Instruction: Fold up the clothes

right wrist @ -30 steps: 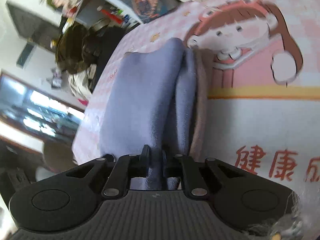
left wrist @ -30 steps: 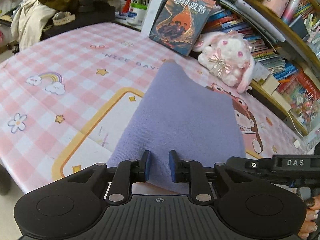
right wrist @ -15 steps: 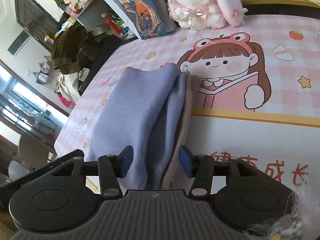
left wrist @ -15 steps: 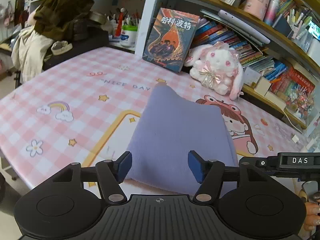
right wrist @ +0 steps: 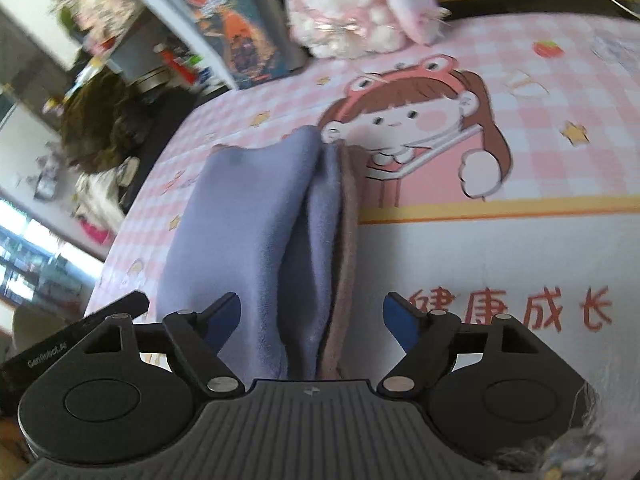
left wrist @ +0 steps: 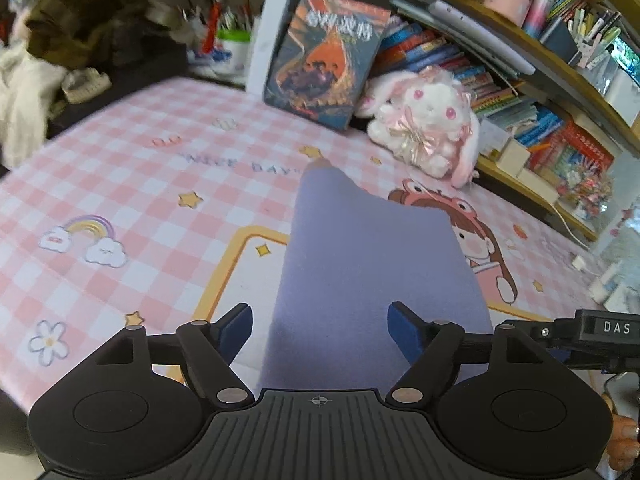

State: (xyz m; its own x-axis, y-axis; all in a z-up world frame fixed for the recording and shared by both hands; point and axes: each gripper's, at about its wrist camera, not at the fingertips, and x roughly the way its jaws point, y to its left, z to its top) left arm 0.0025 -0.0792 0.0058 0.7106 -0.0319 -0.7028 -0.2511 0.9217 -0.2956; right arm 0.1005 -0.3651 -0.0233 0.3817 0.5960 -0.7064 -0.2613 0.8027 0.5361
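A lavender garment (left wrist: 368, 264) lies folded in a long rectangle on the pink checked table mat (left wrist: 132, 184). In the right wrist view it (right wrist: 240, 224) shows as several stacked layers with a brownish layer at its right side. My left gripper (left wrist: 320, 330) is open and empty, its blue pads wide apart just above the near edge of the garment. My right gripper (right wrist: 312, 318) is also open and empty, hovering over the garment's near end from its side. The body of the right gripper (left wrist: 592, 328) shows at the right edge of the left wrist view.
A white and pink plush rabbit (left wrist: 424, 120) and a book (left wrist: 324, 56) stand at the back of the table, against shelves full of books (left wrist: 520, 92). A pile of dark and white clothes (left wrist: 52, 40) lies beyond the table's far left. The table's near edge is just below the grippers.
One second ago both grippers were shut on the near edge of the lavender garment. Both have since opened wide and let it go; it now rests folded on the mat.
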